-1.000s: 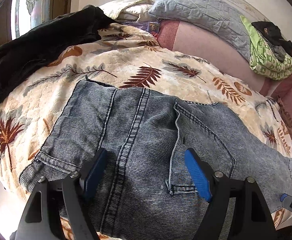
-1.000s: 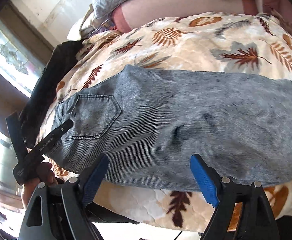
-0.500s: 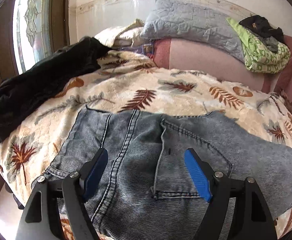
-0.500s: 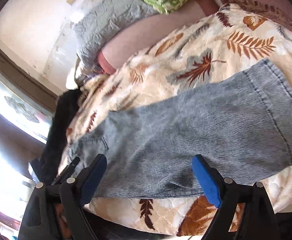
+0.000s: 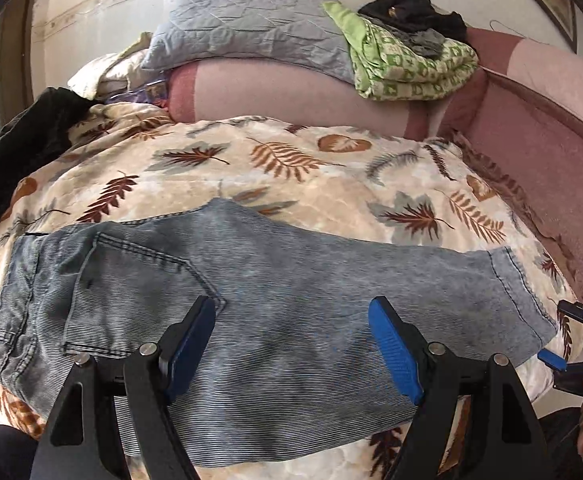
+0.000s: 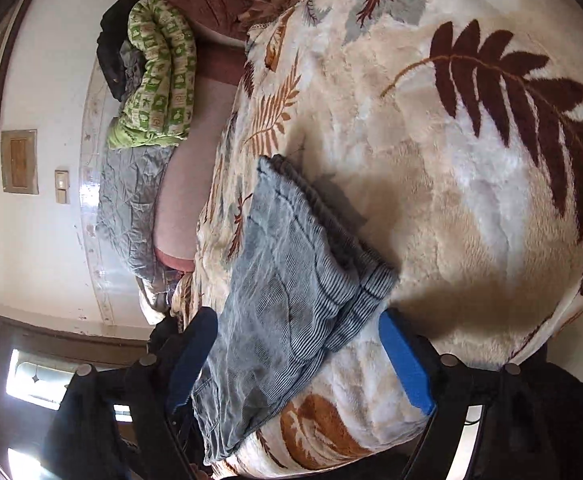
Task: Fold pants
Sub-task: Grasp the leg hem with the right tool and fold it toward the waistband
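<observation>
Left wrist fingers: my left gripper [image 5: 291, 344] spread wide, empty, above the jeans [image 5: 275, 304].
Left wrist jeans: flat across leaf blanket [image 5: 331, 184], hem at 3 o'clock.
Right wrist fingers: my right gripper [image 6: 297, 354], just been closing, apart, straddling the stacked hem.
Right wrist jeans: hem layers at centre.

A bed covered by a cream leaf-print blanket [image 5: 331, 184] fills the middle of the frame. Grey jeans [image 5: 275, 280] lie flat across its lower half. A dark garment [image 5: 19, 140] rests on its left edge.
</observation>
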